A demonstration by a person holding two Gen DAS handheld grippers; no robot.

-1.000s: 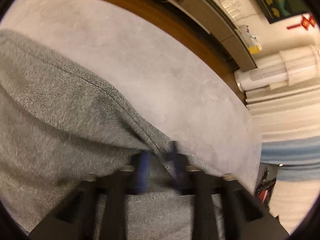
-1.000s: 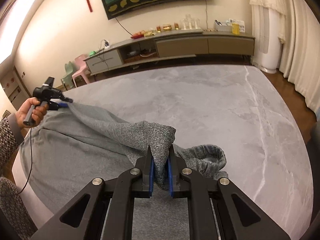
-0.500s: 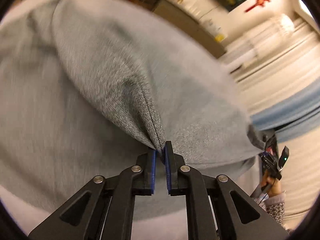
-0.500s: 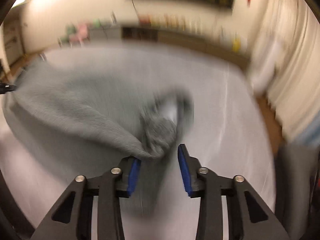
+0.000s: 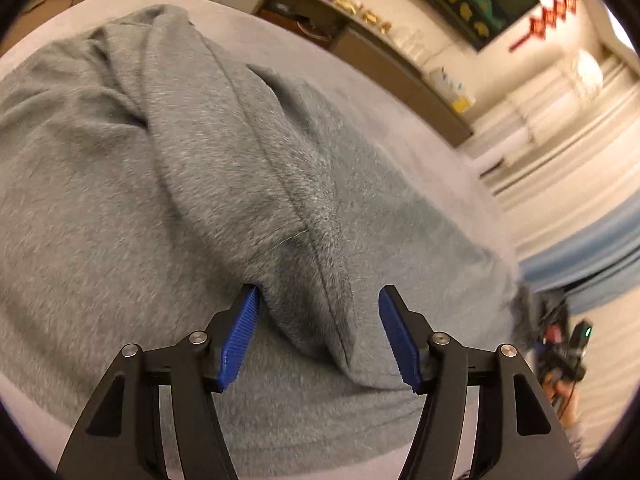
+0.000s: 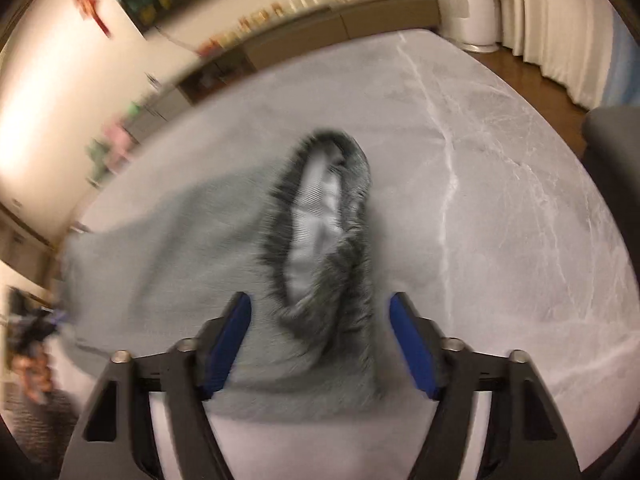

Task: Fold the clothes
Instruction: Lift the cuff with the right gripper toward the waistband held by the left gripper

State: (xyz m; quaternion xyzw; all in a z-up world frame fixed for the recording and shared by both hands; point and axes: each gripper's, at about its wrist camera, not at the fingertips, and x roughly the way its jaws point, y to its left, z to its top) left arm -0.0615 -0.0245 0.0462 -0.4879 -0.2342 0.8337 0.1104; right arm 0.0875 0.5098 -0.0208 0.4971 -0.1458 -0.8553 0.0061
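Counting stuff here, we only get one garment: a fuzzy grey knitted sweater [image 5: 168, 208] spread on the pale grey marble-patterned table [image 6: 500, 184]. Two grippers, each with two blue ribbed pads on black fingers.

The left gripper [image 5: 318, 336] has its jaws opening right now. A seamed fold of the sweater bunches up between the fingers, lying closer to the left pad [image 5: 238, 340], maybe brushing its tip, and clear of the right pad, so we'd say nothing is pinched. The rest of the knit stretches away ahead of the fingertips and off to the left.

The right gripper [image 6: 320, 344] sits about half open with a ribbed cuff or neck opening [image 6: 320, 216] of the same sweater lying between and just ahead of its fingers [image 6: 228, 344]. Neither pad presses on it. Bare table runs off to the right of those fingers.

Hard bits: the right wrist view is pretty motion-smeared, so we can't tell if that opening is a sleeve cuff or the collar. The opposite gripper shows up in each view only as a dark blur at the edge. The sweater's near hem is cut off behind the finger frames in both views.
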